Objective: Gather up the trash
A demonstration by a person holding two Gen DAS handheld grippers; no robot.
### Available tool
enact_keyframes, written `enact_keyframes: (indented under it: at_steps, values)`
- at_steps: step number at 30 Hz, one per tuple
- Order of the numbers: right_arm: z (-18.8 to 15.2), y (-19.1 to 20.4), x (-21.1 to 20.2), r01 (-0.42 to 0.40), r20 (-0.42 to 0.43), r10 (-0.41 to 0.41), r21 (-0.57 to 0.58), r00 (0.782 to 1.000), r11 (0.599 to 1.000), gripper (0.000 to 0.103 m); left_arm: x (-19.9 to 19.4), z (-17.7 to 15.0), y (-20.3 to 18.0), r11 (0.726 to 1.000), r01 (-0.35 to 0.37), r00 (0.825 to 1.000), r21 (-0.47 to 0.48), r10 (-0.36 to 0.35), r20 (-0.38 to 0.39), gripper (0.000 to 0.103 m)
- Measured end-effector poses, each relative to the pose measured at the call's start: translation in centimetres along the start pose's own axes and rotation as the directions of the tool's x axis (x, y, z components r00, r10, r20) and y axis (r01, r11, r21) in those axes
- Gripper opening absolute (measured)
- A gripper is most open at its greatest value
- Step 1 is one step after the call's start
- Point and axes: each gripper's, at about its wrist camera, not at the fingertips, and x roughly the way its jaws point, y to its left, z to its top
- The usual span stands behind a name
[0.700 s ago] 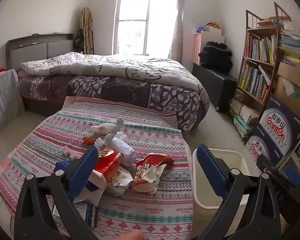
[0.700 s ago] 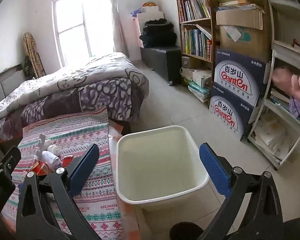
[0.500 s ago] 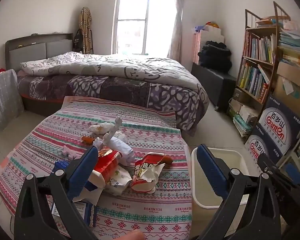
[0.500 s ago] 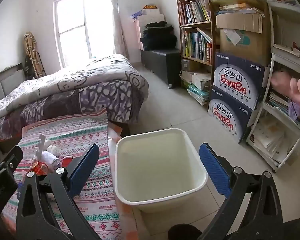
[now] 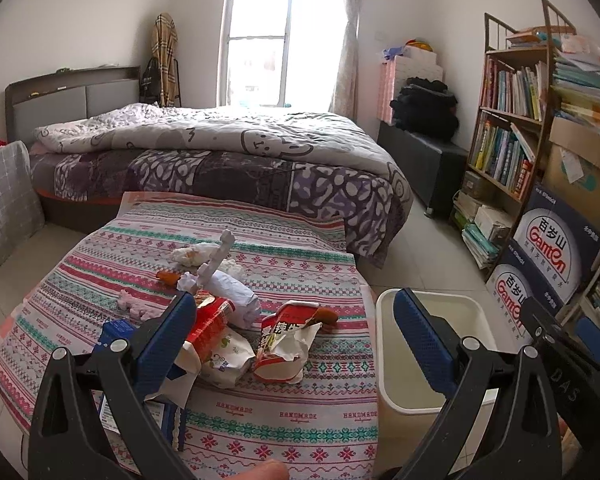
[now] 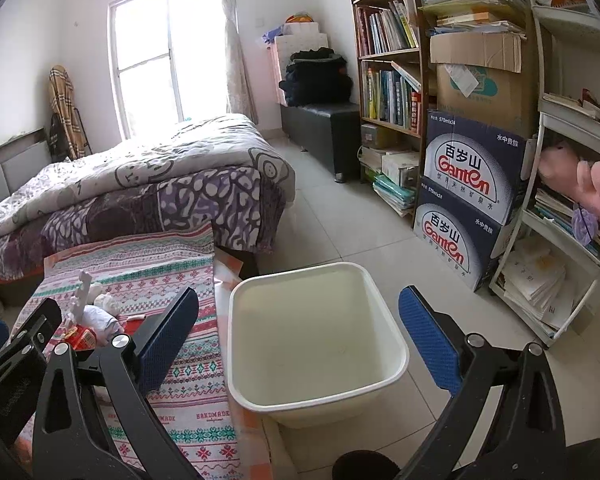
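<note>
Trash lies in a heap on the striped patterned cloth (image 5: 284, 412): a torn red snack packet (image 5: 286, 338), a red carton (image 5: 210, 320), a white wrapper (image 5: 226, 360), crumpled tissues (image 5: 194, 254) and a white plastic strip (image 5: 216, 260). A cream waste bin (image 6: 312, 344) stands empty on the floor right of the cloth, also in the left wrist view (image 5: 432, 364). My left gripper (image 5: 296, 320) hangs open above the near side of the heap, holding nothing. My right gripper (image 6: 300, 316) is open over the bin, with nothing between its blue pads.
A bed with a grey quilt (image 5: 228, 140) lies behind the cloth. Bookshelves (image 6: 388, 68) and stacked water cartons (image 6: 468, 184) line the right wall, a white rack (image 6: 568, 216) beside them. A dark bench (image 6: 324, 128) stands by the window. Tiled floor (image 6: 340, 224) surrounds the bin.
Both grippers have drawn back and risen slightly, so the heap and bin sit a little farther off. Jaws stay wide, and nothing was picked up.
</note>
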Motion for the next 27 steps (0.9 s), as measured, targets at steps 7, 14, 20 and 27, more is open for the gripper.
enact_keyframes:
  at_steps: [7,14,20,27]
  values:
    - [-0.14,0.04,-0.18,0.006,0.004,-0.006,-0.01,1.0,1.0,0.096,0.24,0.0,-0.19,1.0,-0.002,1.0,0.007,0.002,-0.005,0.096]
    - [-0.39,-0.02,-0.36,0.006,0.002,-0.006,-0.018,1.0,1.0,0.096,0.3,-0.06,-0.39,1.0,-0.004,1.0,0.012,0.004,-0.005,0.096]
    - [-0.49,0.2,-0.29,0.007,0.0,-0.007,-0.017,1.0,1.0,0.096,0.34,-0.12,-0.42,1.0,-0.005,1.0,0.012,0.005,-0.006,0.096]
    - [-0.74,0.13,-0.2,0.004,-0.008,-0.004,-0.021,1.0,1.0,0.096,0.45,-0.18,-0.41,1.0,-0.006,1.0,0.009,0.006,-0.009,0.096]
